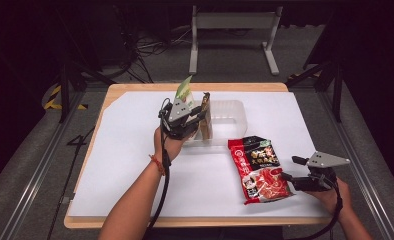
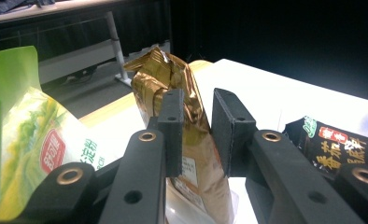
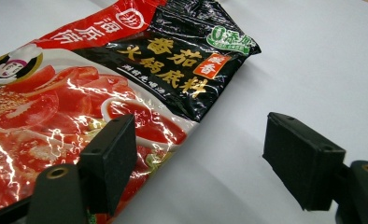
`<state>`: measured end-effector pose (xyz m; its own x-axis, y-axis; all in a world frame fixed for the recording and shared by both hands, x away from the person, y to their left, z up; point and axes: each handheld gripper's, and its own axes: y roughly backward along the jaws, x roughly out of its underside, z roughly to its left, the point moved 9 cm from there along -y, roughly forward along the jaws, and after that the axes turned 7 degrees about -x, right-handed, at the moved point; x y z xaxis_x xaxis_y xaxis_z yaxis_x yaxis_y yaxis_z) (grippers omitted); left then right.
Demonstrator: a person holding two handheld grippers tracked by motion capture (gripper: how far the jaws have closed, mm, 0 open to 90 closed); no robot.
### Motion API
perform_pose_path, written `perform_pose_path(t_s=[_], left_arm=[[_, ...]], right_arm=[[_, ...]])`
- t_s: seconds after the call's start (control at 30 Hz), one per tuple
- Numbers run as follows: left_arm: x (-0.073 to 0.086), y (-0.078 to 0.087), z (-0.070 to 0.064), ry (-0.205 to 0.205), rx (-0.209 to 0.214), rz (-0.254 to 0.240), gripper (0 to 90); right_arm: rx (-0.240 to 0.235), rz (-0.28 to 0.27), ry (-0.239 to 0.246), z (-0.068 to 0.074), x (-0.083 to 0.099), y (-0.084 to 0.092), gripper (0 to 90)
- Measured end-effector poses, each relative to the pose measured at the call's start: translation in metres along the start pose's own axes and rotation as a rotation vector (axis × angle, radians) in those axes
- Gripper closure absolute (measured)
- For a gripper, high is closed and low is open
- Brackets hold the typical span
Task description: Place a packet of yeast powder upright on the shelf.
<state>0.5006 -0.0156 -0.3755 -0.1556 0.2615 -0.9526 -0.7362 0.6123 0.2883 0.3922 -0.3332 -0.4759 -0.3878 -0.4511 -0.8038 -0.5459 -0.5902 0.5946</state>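
Gold packet (image 2: 191, 140): upright between the left gripper's jaws, centre of the left gripper view; its lower end sits in the clear plastic bin; in the high view it stands at the bin's left end, just above centre of the frame
Left gripper (image 1: 191, 114): held by the left hand (image 1: 168, 144) at upper centre of the high view; jaws narrowly apart on either side of the gold packet; whether the pads press on it I cannot tell
Clear plastic bin (image 1: 230, 116): upper centre of the high view, on the white table sheet (image 1: 135, 165)
Green packet (image 2: 28, 140): left side of the left gripper view, upright, just beside the gold packet
Red and black hotpot soup base packet (image 1: 259, 169): lying flat, lower right of centre in the high view
Right gripper (image 1: 291, 169): lower right of the high view; jaws wide apart, clamped on nothing; the left jaw overlaps the packet's edge in the right gripper view, the right jaw over bare sheet
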Motion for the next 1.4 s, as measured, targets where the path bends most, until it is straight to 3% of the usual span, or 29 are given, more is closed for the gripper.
perform_pose_path(t_s=[0.13, 0.53, 0.57, 0.8, 1.17, 1.4], left_arm=[[0.003, 0.006, 0.000, -0.032, 0.006, 0.011, 74.2], [0.019, 0.028, -0.001, -0.078, 0.042, 0.036, 65.3], [0.021, 0.030, -0.001, -0.097, 0.039, 0.039, 65.2], [0.028, 0.042, -0.002, -0.122, 0.041, 0.050, 60.8], [0.057, 0.059, 0.002, -0.172, 0.034, 0.129, 37.0], [0.083, 0.075, 0.006, -0.187, 0.017, 0.183, 26.9]], right_arm=[[-0.002, 0.000, -0.003, 0.000, 0.000, 0.000, 26.0], [-0.006, -0.004, -0.008, 0.001, 0.000, 0.000, 25.9], [-0.006, -0.003, -0.008, 0.000, 0.000, 0.000, 25.9], [-0.004, -0.001, -0.010, 0.000, 0.000, 0.001, 25.9], [-0.005, -0.008, -0.018, -0.002, -0.001, 0.001, 26.3], [0.002, -0.016, -0.030, -0.006, -0.002, 0.003, 26.4]])
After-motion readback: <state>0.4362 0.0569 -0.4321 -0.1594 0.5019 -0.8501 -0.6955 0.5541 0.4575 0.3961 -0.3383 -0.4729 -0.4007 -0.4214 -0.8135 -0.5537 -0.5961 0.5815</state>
